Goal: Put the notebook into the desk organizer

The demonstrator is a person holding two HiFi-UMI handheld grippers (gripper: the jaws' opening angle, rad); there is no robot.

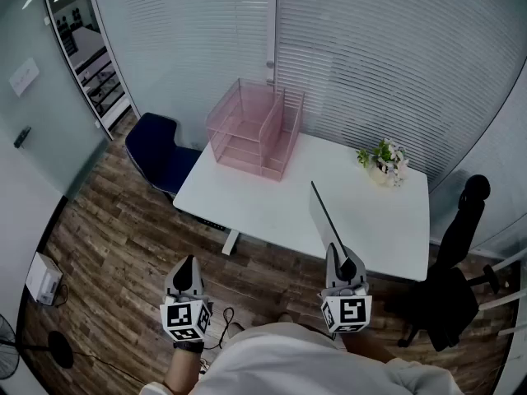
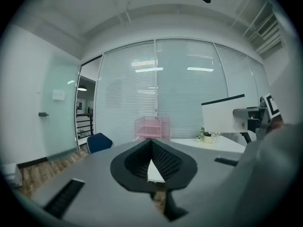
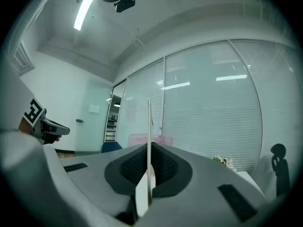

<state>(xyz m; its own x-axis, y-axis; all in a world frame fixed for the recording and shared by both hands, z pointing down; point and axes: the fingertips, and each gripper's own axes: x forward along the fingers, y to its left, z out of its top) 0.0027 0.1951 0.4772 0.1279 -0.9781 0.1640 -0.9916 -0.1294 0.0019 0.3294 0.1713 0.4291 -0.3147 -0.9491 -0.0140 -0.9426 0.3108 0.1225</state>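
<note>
Lower right of frame, right hand-held gripper (image 1: 337,254) clamps the notebook (image 1: 324,216) upright; left hand-held gripper (image 1: 188,263) sits closed, empty; pink desk organizer (image 1: 251,130) is on the worktop (image 1: 272,204).

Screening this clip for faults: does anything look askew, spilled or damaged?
Nothing stands out. The organizer stands upright on the table, the plant is upright too, and the right gripper holds the notebook cleanly by its edge.

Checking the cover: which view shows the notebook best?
The left gripper view: the notebook shows its broad face there. The head view shows it nearly edge-on in the right gripper; the right gripper view shows only its thin edge.
</note>
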